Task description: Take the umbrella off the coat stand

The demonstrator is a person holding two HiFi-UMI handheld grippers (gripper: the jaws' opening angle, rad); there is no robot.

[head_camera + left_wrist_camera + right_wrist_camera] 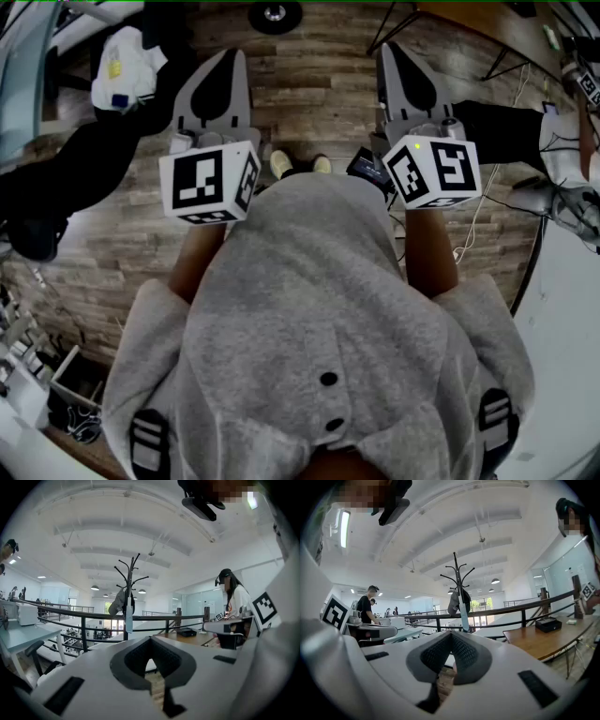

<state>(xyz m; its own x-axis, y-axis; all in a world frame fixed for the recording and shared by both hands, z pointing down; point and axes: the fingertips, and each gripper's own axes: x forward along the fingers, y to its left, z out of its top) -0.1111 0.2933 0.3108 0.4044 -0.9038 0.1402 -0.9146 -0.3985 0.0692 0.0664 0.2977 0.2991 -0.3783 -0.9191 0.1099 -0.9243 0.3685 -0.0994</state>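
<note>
Open office loft with a wood floor [309, 103]. A dark railing [93, 618] runs across both gripper views at the umbrella's level. In the left gripper view, a pale worktop [28, 633] with a white box [26, 613] on it sits left of the stand. A person in white [234, 599] is at the far right. In the right gripper view, a wood worktop [543, 641] with a black box [548, 624] is on the right and a person in black [365, 605] is on the left. In the head view, a black object [56, 178] lies on the floor at left, with a white bundle [127, 66] beyond it. Shoes [281, 164] show between the two tools.

The coat stand [130, 581] is black with branching hooks on top. The umbrella [129, 617] is slim, pale blue and folded. It hangs upright along the pole below the hooks. A grey item [117, 604] hangs just beside it on the left; it is a cap or a bag, too small to tell.

The umbrella is well apart from both tools, ahead and above the jaw tips. It sits a little left of centre for the left hand-held gripper [150, 638] and a little right of centre for the right hand-held gripper [451, 634].

Both have jaws pressed together with nothing between them.

Both are held out in front of the chest, roughly level. They are side by side and apart, pointing forward over the floor. Bare forearms come out of grey hoodie [319, 328] sleeves.
</note>
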